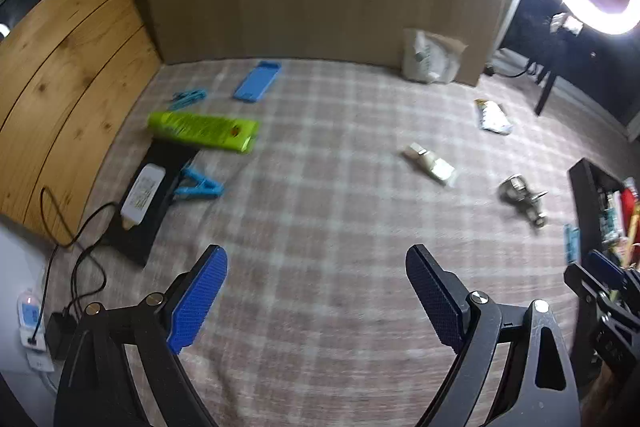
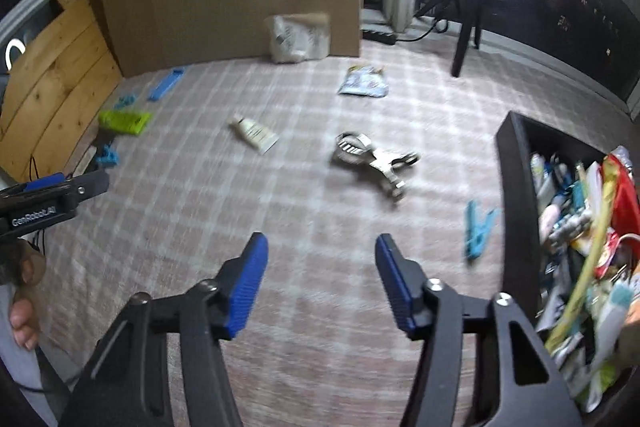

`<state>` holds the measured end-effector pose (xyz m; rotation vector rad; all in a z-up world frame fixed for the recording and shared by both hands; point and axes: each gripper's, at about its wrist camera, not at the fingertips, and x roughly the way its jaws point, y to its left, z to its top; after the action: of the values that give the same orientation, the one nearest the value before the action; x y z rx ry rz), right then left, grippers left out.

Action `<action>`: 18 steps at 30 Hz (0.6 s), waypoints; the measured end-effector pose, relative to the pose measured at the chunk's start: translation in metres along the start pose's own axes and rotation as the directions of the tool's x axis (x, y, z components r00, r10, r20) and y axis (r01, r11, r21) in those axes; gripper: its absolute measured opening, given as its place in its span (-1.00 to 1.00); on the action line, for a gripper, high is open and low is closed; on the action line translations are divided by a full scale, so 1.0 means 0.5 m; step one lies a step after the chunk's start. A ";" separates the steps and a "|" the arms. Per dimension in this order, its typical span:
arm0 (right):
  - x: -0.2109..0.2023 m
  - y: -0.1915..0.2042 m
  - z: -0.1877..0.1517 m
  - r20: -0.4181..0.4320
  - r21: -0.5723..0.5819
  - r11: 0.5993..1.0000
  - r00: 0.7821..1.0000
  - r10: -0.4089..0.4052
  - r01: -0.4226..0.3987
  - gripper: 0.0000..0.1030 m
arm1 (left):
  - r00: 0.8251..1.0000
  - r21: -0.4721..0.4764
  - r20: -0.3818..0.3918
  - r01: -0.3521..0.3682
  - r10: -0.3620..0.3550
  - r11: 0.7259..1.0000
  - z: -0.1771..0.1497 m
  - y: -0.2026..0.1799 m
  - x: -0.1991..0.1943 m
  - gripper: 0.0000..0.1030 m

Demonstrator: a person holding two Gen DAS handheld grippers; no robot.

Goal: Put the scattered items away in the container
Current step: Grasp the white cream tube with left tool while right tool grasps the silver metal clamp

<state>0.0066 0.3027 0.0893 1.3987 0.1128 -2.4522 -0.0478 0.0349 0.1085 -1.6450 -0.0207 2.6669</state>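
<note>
Left wrist view: my left tongs (image 1: 316, 291) hang wide open and empty over the checked blanket (image 1: 320, 187), between grasps, as I judge it. Toward the blanket's left edge lie one green packet (image 1: 202, 127), one blue tray (image 1: 257, 81), and two blue clips, one near the far-left corner (image 1: 188, 98) and one nearer (image 1: 198, 183). Mid-blanket lie one cream tube (image 1: 430, 165), one metal clamp (image 1: 522, 197) and one foil sachet (image 1: 492, 117).

Right wrist view: my right tongs (image 2: 320, 279) also gape, holding nothing. The black container (image 2: 516, 195) sits at the blanket's right edge, already crammed with packets. A third blue clip (image 2: 478, 225) lies just beside its wall; it looks like the handiest next pick, calling for a short reach right, a pinch across its body, then a lift over the rim.
</note>
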 end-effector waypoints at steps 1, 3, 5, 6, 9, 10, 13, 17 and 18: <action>-0.003 -0.015 0.013 -0.012 0.002 1.000 1.000 0.008 -0.008 -0.07 | 1.000 0.005 -0.006 0.008 -0.008 1.000 0.008 -0.008 -0.003 0.76; 0.001 -0.037 0.034 -0.034 -0.001 1.000 0.999 0.005 -0.005 -0.15 | 1.000 0.020 -0.020 0.019 -0.019 1.000 0.030 -0.026 0.000 0.74; 0.009 -0.059 0.057 -0.056 -0.001 1.000 0.998 0.008 -0.008 -0.22 | 0.999 0.033 -0.036 0.022 -0.020 0.999 0.048 -0.047 0.006 0.71; 0.013 -0.066 0.068 -0.063 -0.007 1.000 0.998 0.006 -0.007 -0.24 | 0.999 0.038 -0.045 0.027 -0.025 0.999 0.056 -0.057 0.011 0.69; 0.027 -0.081 0.096 -0.075 -0.042 0.999 0.997 -0.026 0.023 -0.32 | 0.997 0.041 -0.068 0.034 -0.031 0.999 0.075 -0.080 0.024 0.65; 0.035 -0.087 0.105 -0.087 -0.051 0.998 0.996 -0.036 0.032 -0.35 | 0.997 0.040 -0.074 0.035 -0.032 0.999 0.080 -0.086 0.028 0.65; 0.071 -0.115 0.125 -0.160 -0.033 0.999 0.987 -0.027 0.022 -0.43 | 0.994 0.032 -0.102 0.045 -0.042 0.998 0.097 -0.107 0.052 0.61; 0.109 -0.146 0.144 -0.216 0.060 0.998 0.976 0.030 -0.017 -0.45 | 0.990 0.038 -0.136 0.046 -0.041 0.998 0.118 -0.133 0.089 0.55; 0.118 -0.147 0.147 -0.223 0.081 0.996 0.974 0.050 -0.033 -0.45 | 0.988 0.036 -0.150 0.049 -0.043 0.998 0.123 -0.138 0.101 0.55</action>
<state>-0.1046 0.3426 0.0711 1.6916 0.0396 -2.2791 -0.1256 0.1043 0.0920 -1.8033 -0.0039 2.4875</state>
